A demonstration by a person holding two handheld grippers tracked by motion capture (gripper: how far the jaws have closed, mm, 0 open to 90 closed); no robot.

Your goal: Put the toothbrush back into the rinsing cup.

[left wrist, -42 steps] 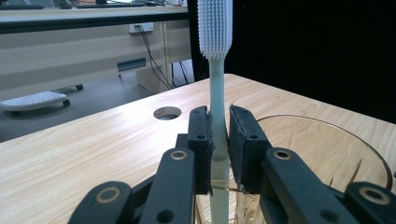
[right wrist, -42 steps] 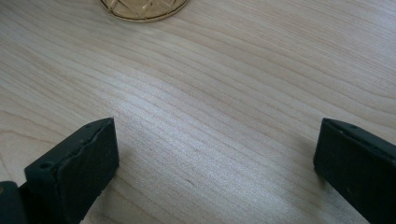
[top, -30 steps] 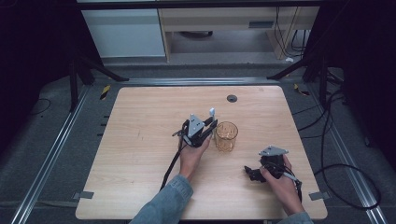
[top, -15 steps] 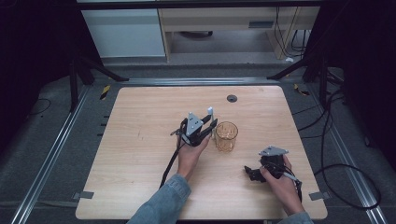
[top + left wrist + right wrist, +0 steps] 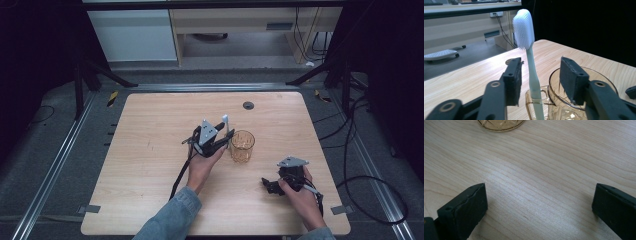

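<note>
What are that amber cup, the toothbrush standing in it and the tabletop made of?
The cup looks like clear amber glass or hard plastic: see-through, glossy, with a cut pattern; which one is unclear. The toothbrush seems matte pale plastic, its head closely set with fine soft white bristles, perhaps silicone. The table shows light wood grain with a smooth sheen, possibly laminate.

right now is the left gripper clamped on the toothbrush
No, the left gripper's pads stand apart from the toothbrush, which stands upright in the cup's handle loop; its jaws have just been opening.
</note>
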